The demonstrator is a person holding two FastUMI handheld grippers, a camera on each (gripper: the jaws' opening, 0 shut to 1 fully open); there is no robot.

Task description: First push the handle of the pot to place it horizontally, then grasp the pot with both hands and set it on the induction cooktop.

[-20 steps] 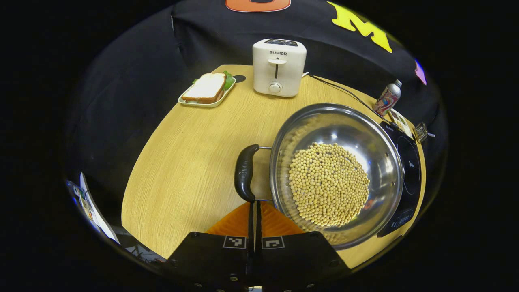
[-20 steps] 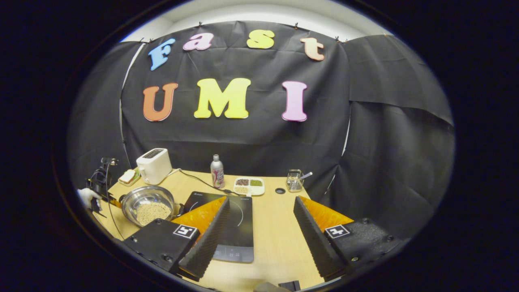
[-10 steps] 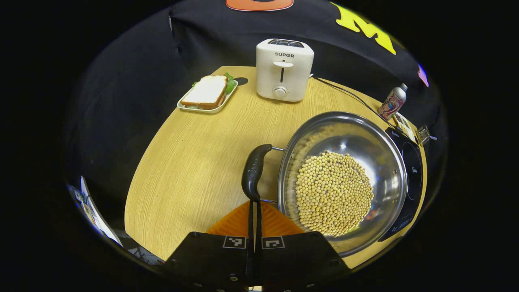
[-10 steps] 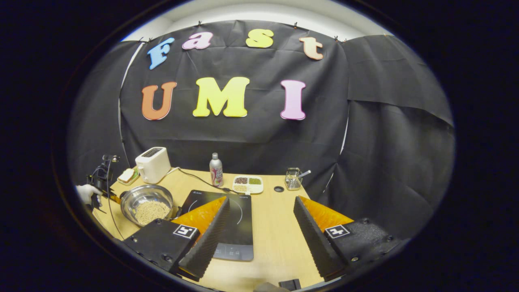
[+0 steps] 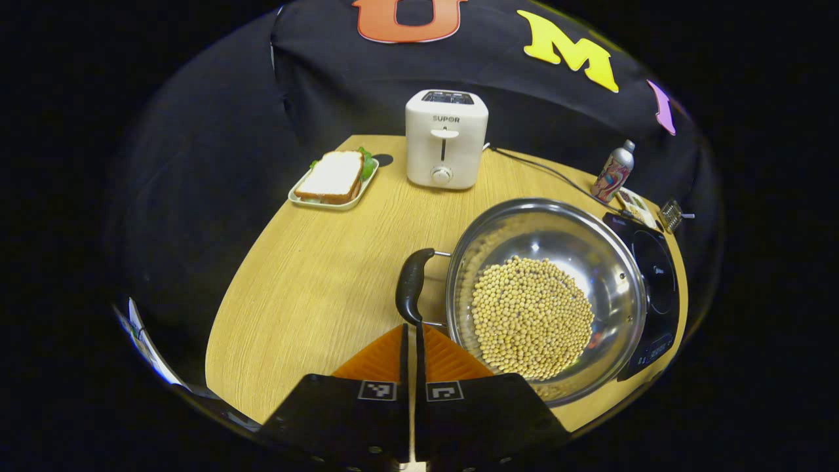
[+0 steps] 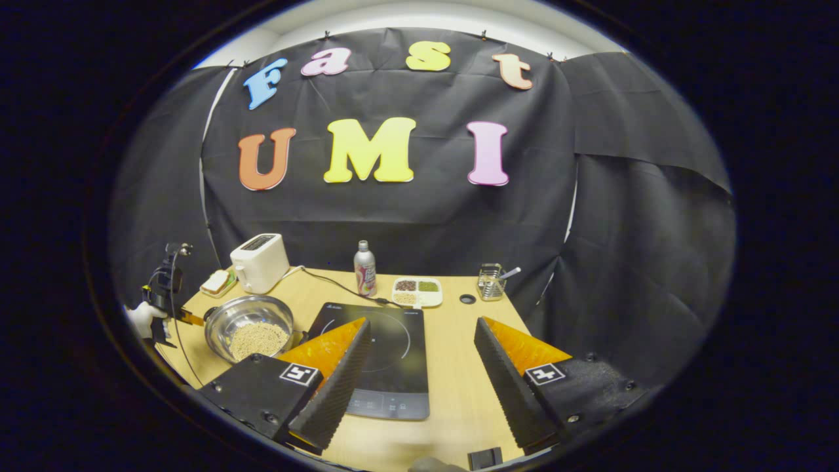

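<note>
1. Since the earlier frames the left gripper [image 5: 411,328] has drawn back a little from the pot [image 5: 547,298], and the toaster [image 5: 446,139] sits lower in the left gripper view.
2. Its fingers are pressed together, tips just at the near end of the pot's black handle [image 5: 411,285], gripping nothing.
3. The pot, full of pale beans [image 5: 532,316], rests on the wooden table [image 5: 314,288], just beside the induction cooktop [image 6: 387,354].
4. The right gripper [image 6: 423,367] hangs above the cooktop, fingers wide apart.
5. The handle-pushing step seems underway; next, both grippers must take the pot's two handles.
</note>
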